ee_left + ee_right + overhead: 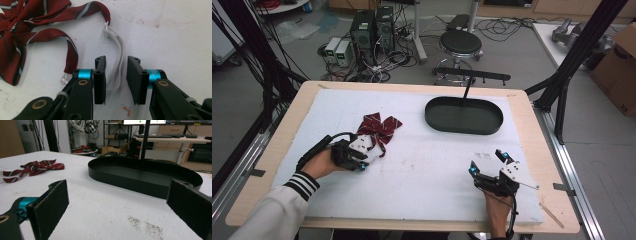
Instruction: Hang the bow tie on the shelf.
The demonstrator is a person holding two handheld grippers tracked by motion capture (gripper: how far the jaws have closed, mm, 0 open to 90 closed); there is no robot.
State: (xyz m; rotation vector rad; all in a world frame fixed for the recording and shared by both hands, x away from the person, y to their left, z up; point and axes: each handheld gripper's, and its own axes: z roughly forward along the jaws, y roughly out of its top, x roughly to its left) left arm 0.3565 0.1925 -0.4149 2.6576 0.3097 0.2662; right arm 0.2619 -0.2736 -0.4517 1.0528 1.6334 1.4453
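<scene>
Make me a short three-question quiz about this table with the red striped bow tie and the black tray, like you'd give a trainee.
1. True or false: the bow tie lies inside the black oval tray.
2. What runs between the jaws of the left gripper? A) the white elastic strap B) a red ribbon end C) nothing
3. Fill in: the right gripper has its jaws ____.

Key: 1 false, it lies on the white mat left of the tray. 2 A. 3 open, holding nothing.
</scene>
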